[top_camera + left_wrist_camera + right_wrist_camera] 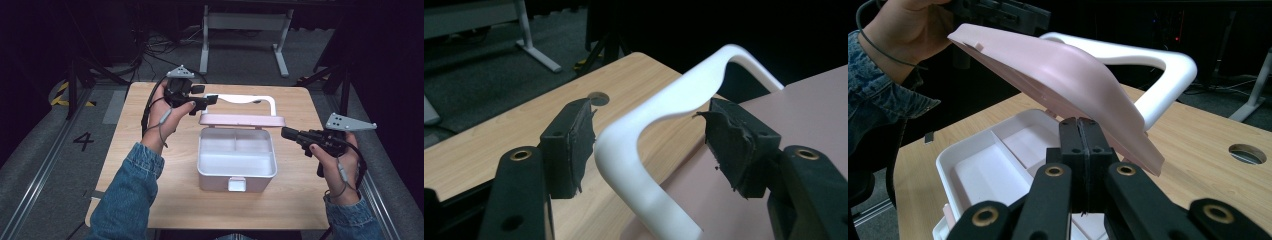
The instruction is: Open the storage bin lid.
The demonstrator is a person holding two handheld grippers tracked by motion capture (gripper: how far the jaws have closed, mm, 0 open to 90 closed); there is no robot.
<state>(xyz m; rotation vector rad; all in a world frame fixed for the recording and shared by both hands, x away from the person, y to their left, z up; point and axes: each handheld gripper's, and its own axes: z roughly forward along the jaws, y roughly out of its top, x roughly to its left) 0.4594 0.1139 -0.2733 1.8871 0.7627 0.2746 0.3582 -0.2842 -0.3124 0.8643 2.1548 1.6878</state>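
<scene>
Already the box (237, 160) sits mid-bench, lid (242, 120) raised. Left gripper (649, 137) fingers spread around the handle (674, 100); right gripper (1080, 150) fingers pressed together, empty. Closing or filling seemingly remains.

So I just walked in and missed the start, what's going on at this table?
A person holds a gripper in each hand over a pink box on the wooden table. The lid is tilted up, showing empty white compartments. The left gripper is open, its jaws either side of the lid's white handle. The right gripper is shut on nothing, hovering just right of the box.
</scene>
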